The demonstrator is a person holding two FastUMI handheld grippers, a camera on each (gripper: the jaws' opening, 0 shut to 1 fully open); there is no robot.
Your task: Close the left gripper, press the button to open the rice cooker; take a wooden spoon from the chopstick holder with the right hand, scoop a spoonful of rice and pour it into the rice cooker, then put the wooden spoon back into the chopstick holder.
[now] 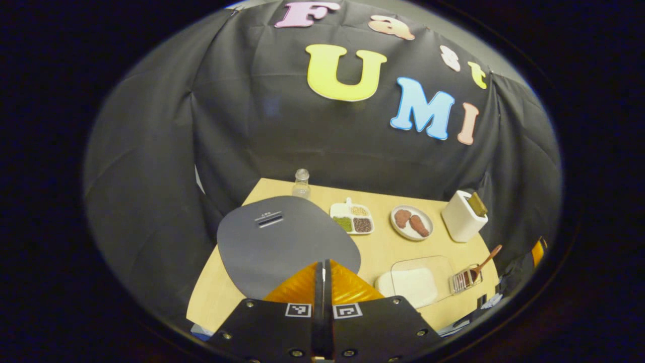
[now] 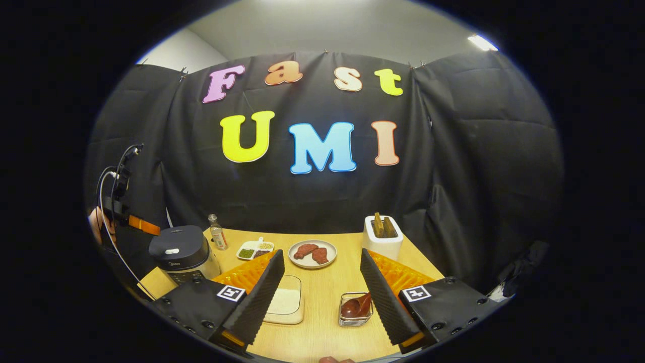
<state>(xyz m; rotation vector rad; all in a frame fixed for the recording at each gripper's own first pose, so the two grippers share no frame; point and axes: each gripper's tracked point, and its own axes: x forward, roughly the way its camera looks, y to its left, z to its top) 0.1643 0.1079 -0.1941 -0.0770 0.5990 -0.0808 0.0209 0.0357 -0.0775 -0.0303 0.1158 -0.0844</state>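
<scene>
The rice cooker [image 2: 184, 254] sits at the worktop's left end with its lid down, and the left gripper [image 1: 322, 282] hangs above that lid with its jaws pressed together — ready to press, though not yet touching from what shows. The likely slip here is a miss: the pale button [image 2: 172, 251] is small on a broad smooth lid, so an off-centre push could skid and leave the cooker shut. Further right, the right gripper [image 2: 322, 292] hovers with jaws wide apart and nothing between them. Just ahead of it lie the clear rice container [image 2: 284, 305] and the wire chopstick holder [image 2: 355, 308], where the wooden spoon [image 1: 485, 262] leans at a slant — a careless grab could tip that light holder or drag it.

The worktop [image 2: 327, 327] is pale wood, also carrying a small bottle [image 2: 217, 232], a divided dish of grains [image 2: 256, 249], a plate [image 2: 312, 253] and a white block [image 2: 383, 237]. Black cloth walls close the booth in.
</scene>
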